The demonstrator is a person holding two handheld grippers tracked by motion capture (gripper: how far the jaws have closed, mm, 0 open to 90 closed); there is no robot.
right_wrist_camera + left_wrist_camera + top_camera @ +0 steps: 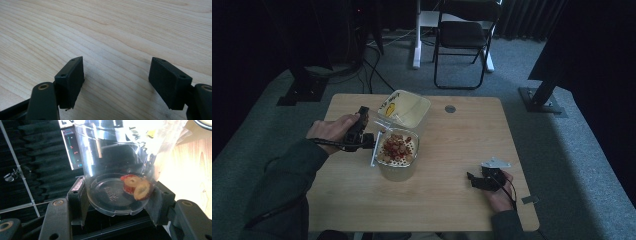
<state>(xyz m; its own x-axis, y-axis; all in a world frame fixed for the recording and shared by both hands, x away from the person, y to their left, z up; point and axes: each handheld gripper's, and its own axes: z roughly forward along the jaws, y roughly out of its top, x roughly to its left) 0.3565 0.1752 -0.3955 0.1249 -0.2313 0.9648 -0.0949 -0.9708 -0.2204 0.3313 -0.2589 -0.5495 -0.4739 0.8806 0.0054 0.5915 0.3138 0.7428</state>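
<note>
Left hand-held gripper (371,140): left of centre in the high view, held by the left hand (332,131); its jaws are clamped on the base of a clear plastic cup (117,170).
Clear plastic cup: in the left gripper view it fills the upper middle of the frame, tipped on its side, the round base squeezed between the two black pads; two red-skinned dried fruit slices (137,187) lie against its lower wall near the base.
Bowl (397,167): centre of the high view on the table (462,150), just right of the left hand-held gripper, heaped with red and tan dried fruit pieces (396,147).
Square container (412,107): pale, with a yellow mark on its side, just above the bowl in the high view.
Right hand-held gripper (473,179): lower right of the high view, resting low over the table in the right hand (502,192), well apart from the bowl; jaws spread wide with bare wood between them.
</note>
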